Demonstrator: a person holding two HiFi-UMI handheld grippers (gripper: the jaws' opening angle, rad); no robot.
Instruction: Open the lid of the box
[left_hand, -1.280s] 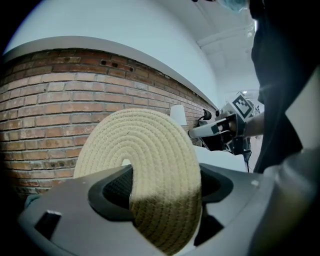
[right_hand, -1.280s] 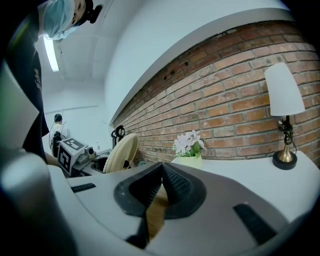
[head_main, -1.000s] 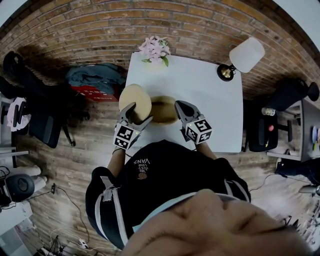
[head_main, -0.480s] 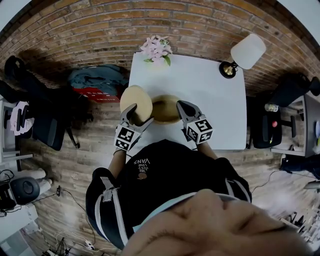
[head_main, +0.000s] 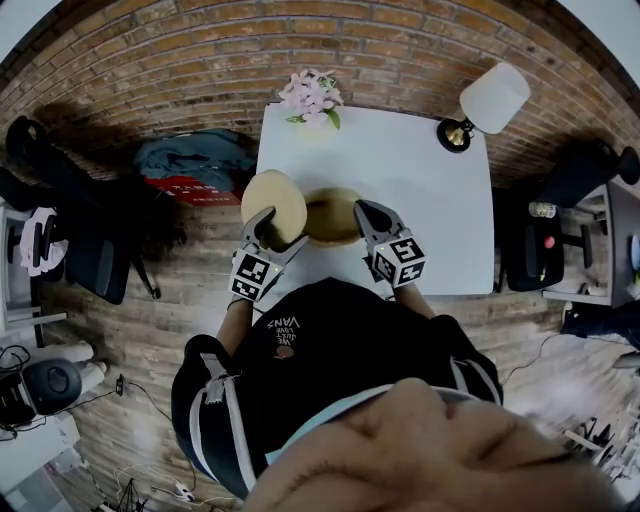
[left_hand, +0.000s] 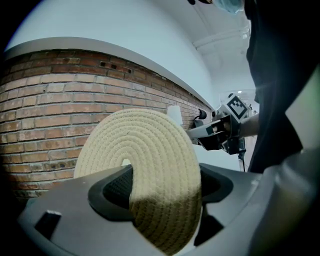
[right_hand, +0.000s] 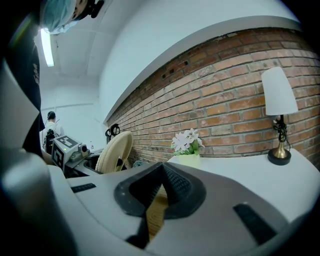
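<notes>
A round woven box (head_main: 333, 216) sits at the near edge of the white table (head_main: 400, 170). Its flat coiled-rope lid (head_main: 272, 203) is off the box, raised on edge just to the box's left. My left gripper (head_main: 280, 228) is shut on the lid (left_hand: 140, 160), pads pressing both faces. My right gripper (head_main: 362, 213) is shut on the box's near right rim, and woven wall (right_hand: 156, 214) shows between its closed jaws. From the right gripper view the lid (right_hand: 116, 152) stands tilted at the left. The box's inside is hard to see.
A pot of pink flowers (head_main: 310, 97) stands at the table's far left corner, and a white-shaded lamp (head_main: 490, 100) at its far right. A brick wall runs behind. Dark chairs (head_main: 85, 250) and a bag (head_main: 190, 160) lie left of the table.
</notes>
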